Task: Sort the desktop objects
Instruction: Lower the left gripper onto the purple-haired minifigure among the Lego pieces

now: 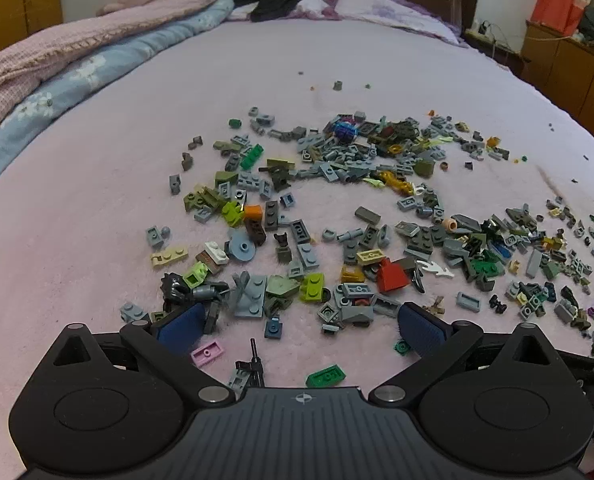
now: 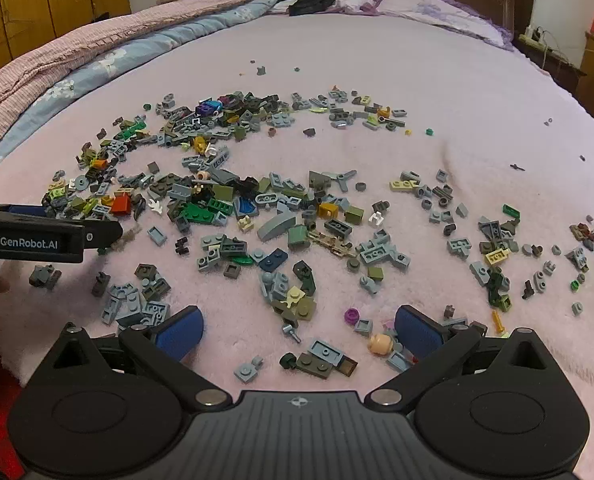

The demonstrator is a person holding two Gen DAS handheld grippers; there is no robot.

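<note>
- Bricks [image 1: 361, 216]: small toy building pieces, mostly grey, olive and green, scattered loose across the pink bed cover [image 1: 97, 208]. No worktop here, and we see no bins or sorted groups yet, so we judge sorting not started.
- Left tongs [image 1: 297, 326]: jaws spread fully wide, nothing between the pads, pitched down at the near edge of the spread.
- Right tongs [image 2: 299, 330]: same, wide open and empty, aimed down at the pile's right half.
- In the right wrist view the left tongs [image 2: 97, 232] come in from the left edge, to the left of the right pair.
- Spread runs left to right in two bands, a far arc and a denser near strip. Both tongs sit on the near side, so every pick lies ahead and below.
- Nearest to the left tongs: green plate [image 1: 325, 376], pink plate [image 1: 206, 353] and black rod piece [image 1: 253, 364], all just short of the fingertips. The green plate's long axis runs roughly left-right, across the jaw gap, so we'd rotate the wrist or grip its short side.
- Nearest to the right tongs: grey plate [image 2: 325, 352], peach round head [image 2: 380, 343] and purple stud [image 2: 352, 315], lying between the open fingers.
- Red sloped brick [image 1: 393, 276] is ahead of the left tongs, so the left hand is nearer to it.
- Risk, as we read it: pieces touch or overlap, and the soft cover may let flat plates sink under the pads.
</note>
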